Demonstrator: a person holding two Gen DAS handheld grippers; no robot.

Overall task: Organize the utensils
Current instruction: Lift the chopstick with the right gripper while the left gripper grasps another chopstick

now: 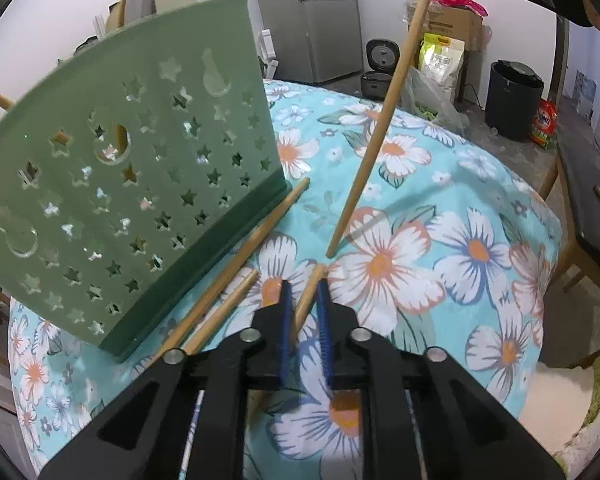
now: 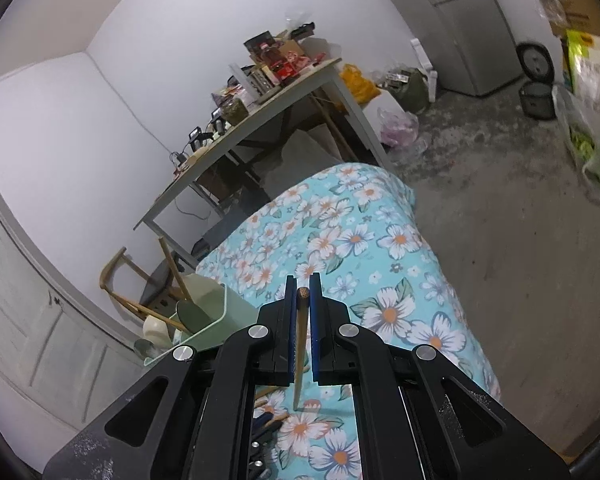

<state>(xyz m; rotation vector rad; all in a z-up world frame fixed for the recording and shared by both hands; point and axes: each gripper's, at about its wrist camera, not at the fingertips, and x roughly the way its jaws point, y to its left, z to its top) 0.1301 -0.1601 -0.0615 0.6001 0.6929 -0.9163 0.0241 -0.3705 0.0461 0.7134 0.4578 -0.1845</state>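
We take this for a lived-in room of a home, used as kitchen and store; a grey refrigerator (image 1: 324,20) stands against the white wall with a rice cooker (image 1: 378,68) on the bare concrete floor (image 2: 500,216) beside it. We also see a floral tablecloth (image 1: 440,208), a cluttered side table (image 2: 260,116), a wooden chair (image 2: 140,280) and 1 cardboard box (image 1: 456,26).

Even, soft indoor light — bright on the white wall (image 2: 100,128), no hard glare. Only faint shadows lie on the floral cloth (image 1: 440,208). Both fisheye views bend straight lines hard and go black at the corners — the green holder (image 1: 140,184) looks slightly smeared.
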